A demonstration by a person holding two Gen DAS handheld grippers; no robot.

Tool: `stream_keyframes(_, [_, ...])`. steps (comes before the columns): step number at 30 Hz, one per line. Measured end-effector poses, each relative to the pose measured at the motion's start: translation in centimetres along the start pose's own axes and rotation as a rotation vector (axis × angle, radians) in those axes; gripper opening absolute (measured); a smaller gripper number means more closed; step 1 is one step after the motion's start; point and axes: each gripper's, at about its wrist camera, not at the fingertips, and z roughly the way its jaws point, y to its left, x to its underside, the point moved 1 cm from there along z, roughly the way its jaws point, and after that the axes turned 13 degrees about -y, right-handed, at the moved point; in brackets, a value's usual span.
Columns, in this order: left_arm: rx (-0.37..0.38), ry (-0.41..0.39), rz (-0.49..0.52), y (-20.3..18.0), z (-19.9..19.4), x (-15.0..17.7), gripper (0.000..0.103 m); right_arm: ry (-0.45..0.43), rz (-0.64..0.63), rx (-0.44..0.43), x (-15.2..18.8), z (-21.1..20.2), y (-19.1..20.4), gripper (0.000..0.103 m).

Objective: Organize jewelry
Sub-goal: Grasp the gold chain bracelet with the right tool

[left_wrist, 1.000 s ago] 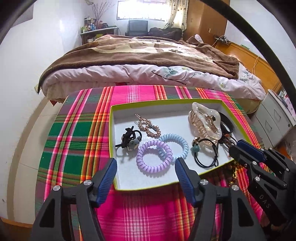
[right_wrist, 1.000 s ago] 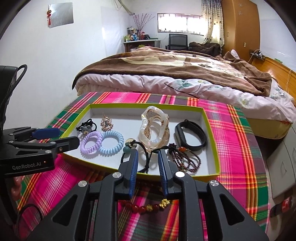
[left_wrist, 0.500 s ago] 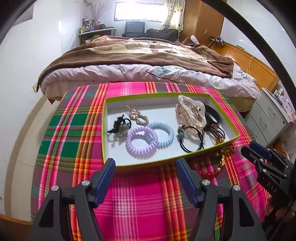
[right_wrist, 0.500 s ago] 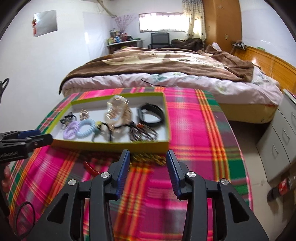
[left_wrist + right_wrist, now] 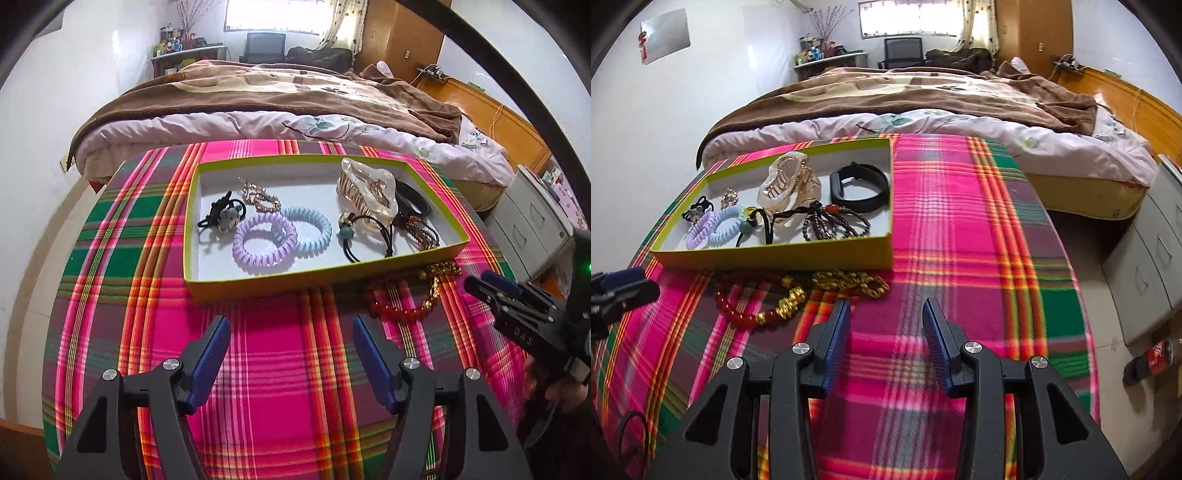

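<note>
Both claws hover over a plaid tablecloth [image 5: 960, 206]. The left gripper [image 5: 291, 332] is spread, holding nothing. The right gripper [image 5: 886, 314], whose jaws have just been opening, is also empty. Just ahead lie a red bead bracelet [image 5: 738, 314] and gold chain [image 5: 849, 282], outside the green tray [image 5: 775, 254] of hair ties.

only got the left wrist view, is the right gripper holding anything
observer: no, the right gripper has just been opening. Its jaws stand apart with nothing between them.
operator: where's the gold chain from there
observer: the gold chain bracelet lies on the pink plaid cloth just ahead of that gripper's fingertips. It is outside the green-walled cardboard tray, against its near wall.
</note>
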Motion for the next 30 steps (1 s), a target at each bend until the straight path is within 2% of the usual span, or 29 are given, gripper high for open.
stream_keyframes(7, [-0.003,0.014,-0.004,0.2,0.3,0.4,0.068,0.029,-0.004,-0.041,-0.5,1.5,0.5,0.042])
stream_keyframes(15, [0.007,0.027,-0.005,0.0,0.7,0.6,0.068,0.036,-0.043,-0.013,-0.6,1.9,1.0,0.041])
stream_keyframes(17, [0.008,0.030,-0.008,0.0,0.8,0.7,0.068,0.035,-0.051,-0.006,-0.5,1.8,1.1,0.037])
stream_keyframes(19, [0.011,0.034,-0.008,0.0,0.9,0.7,0.068,0.034,-0.048,-0.013,-0.5,1.7,1.1,0.021])
stream_keyframes(21, [0.011,0.036,-0.006,-0.1,1.0,0.8,0.068,0.035,-0.049,-0.032,-0.4,1.6,1.2,0.011])
stream_keyframes(30, [0.019,0.043,0.003,-0.6,1.3,0.7,0.068,0.034,-0.049,-0.064,0.4,0.3,1.0,0.006])
